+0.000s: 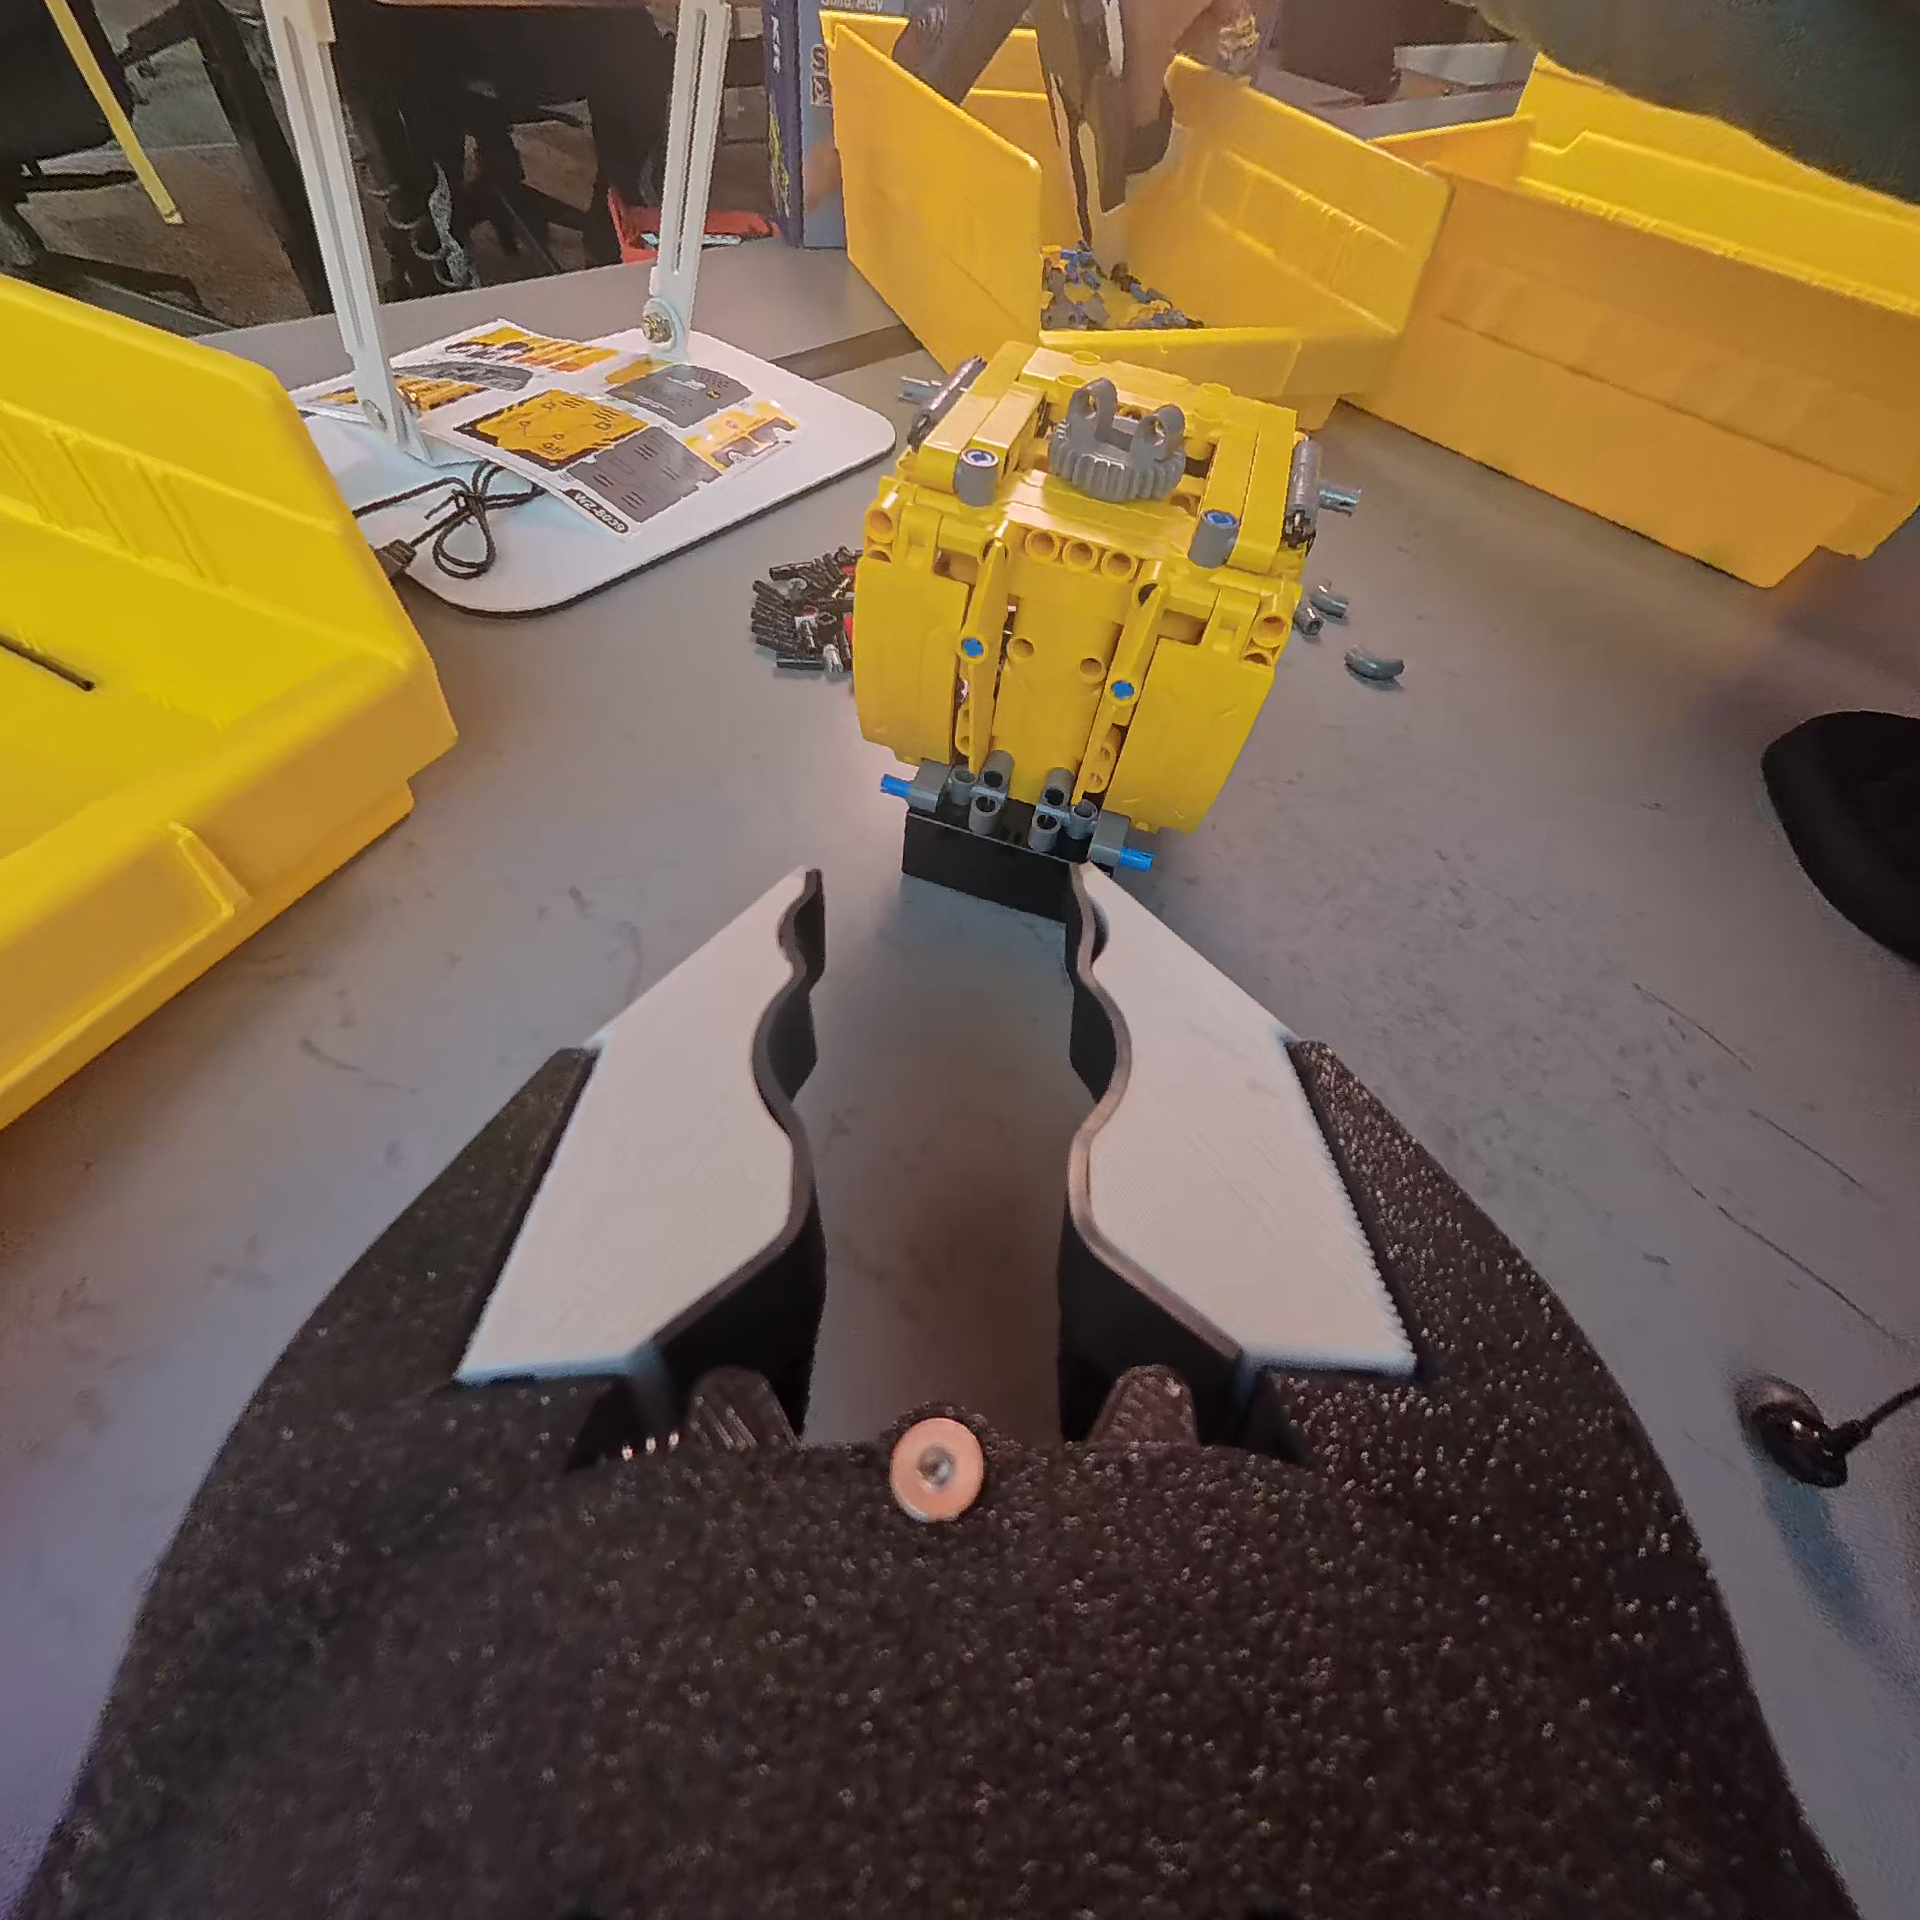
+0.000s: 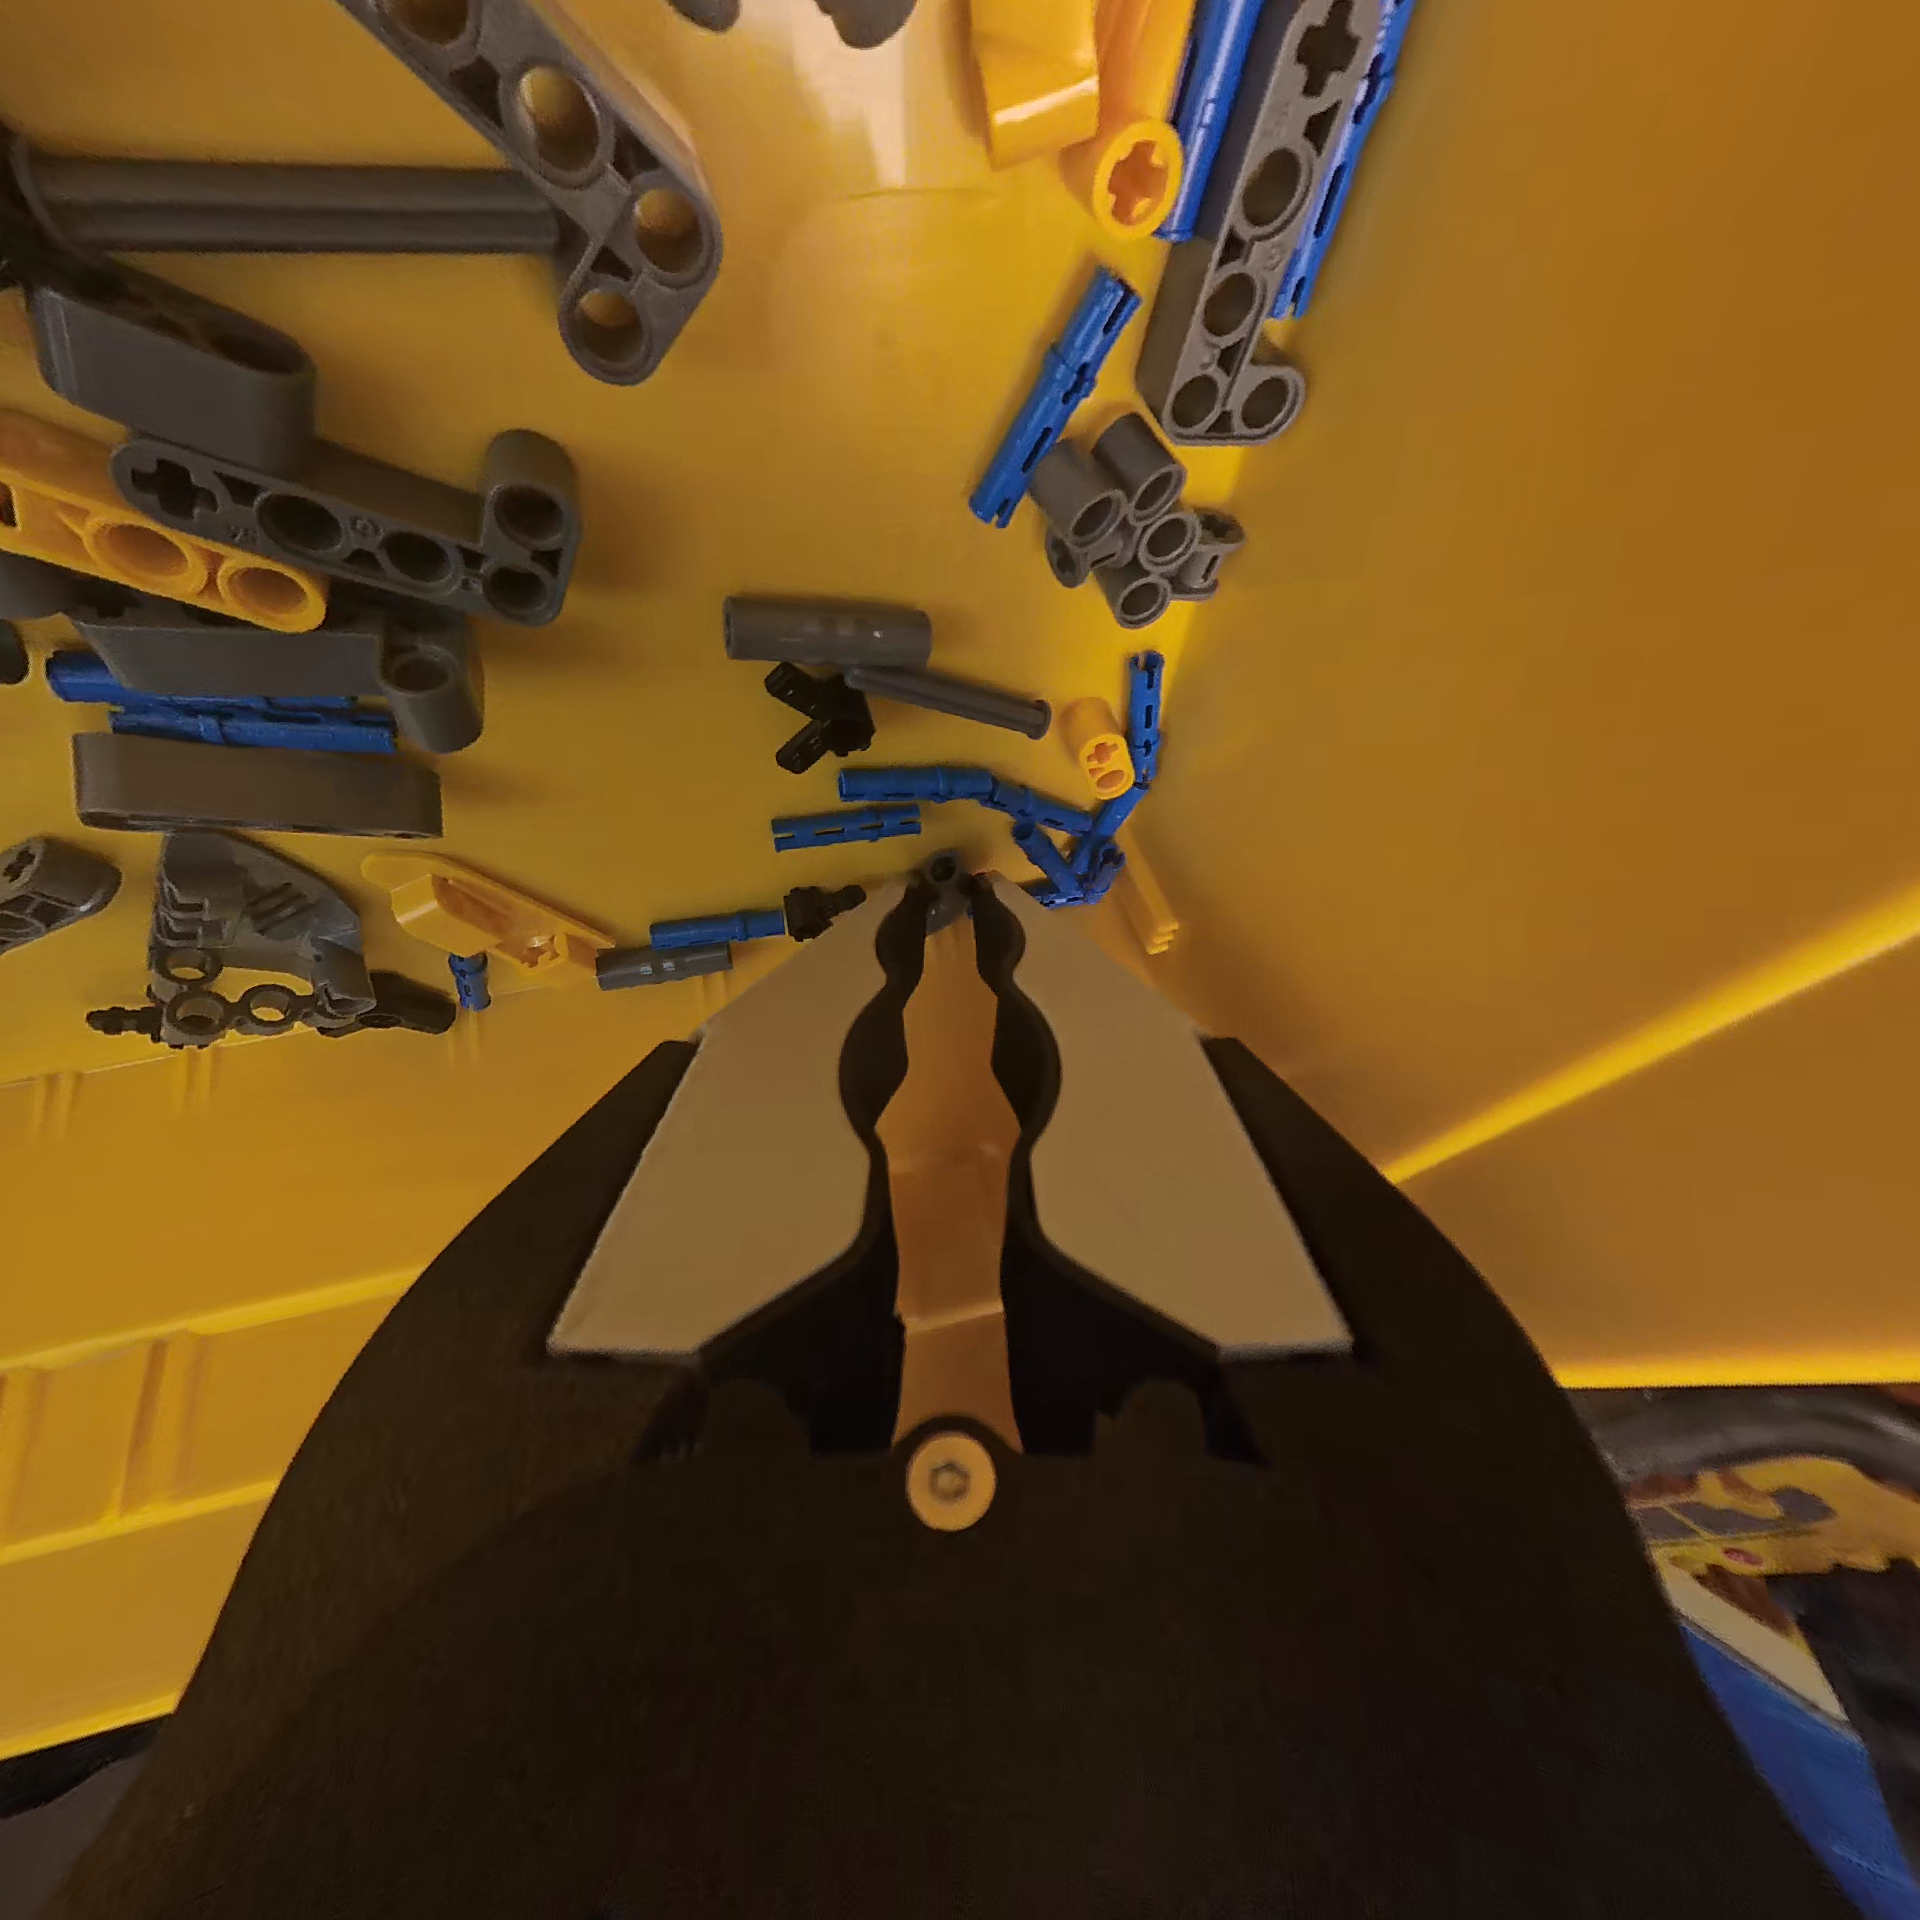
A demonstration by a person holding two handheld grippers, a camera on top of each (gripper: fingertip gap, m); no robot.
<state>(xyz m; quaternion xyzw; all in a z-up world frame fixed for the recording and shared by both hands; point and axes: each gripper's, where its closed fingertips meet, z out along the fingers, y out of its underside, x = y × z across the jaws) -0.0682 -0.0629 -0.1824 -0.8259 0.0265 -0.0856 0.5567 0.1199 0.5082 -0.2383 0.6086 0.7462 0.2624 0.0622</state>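
Observation:
In the left wrist view my left gripper (image 1: 943, 894) is open and low over the grey table. A yellow brick model (image 1: 1081, 582) with a grey gear on top stands just ahead on a black base (image 1: 987, 862). My right fingertip (image 1: 1086, 914) is at the base's corner, and the left fingertip stands clear of it. In the right wrist view my right gripper (image 2: 943, 883) reaches into a yellow bin (image 2: 1507, 623) and is shut on a small grey connector piece (image 2: 940, 871) at its tips. Blue pins (image 2: 1081, 842) lie just right of it. The right gripper also shows far off in the left wrist view (image 1: 1091, 114).
Several grey beams (image 2: 343, 520), blue pins and yellow parts lie on the bin floor. Yellow bins stand at the left (image 1: 156, 675), back (image 1: 935, 208) and right (image 1: 1662, 343). A white stand base with a sticker sheet (image 1: 582, 436), loose black pins (image 1: 805, 623) and a black object (image 1: 1860, 821) lie on the table. The tips of one gripper are about 60 cm away from the tips of the other.

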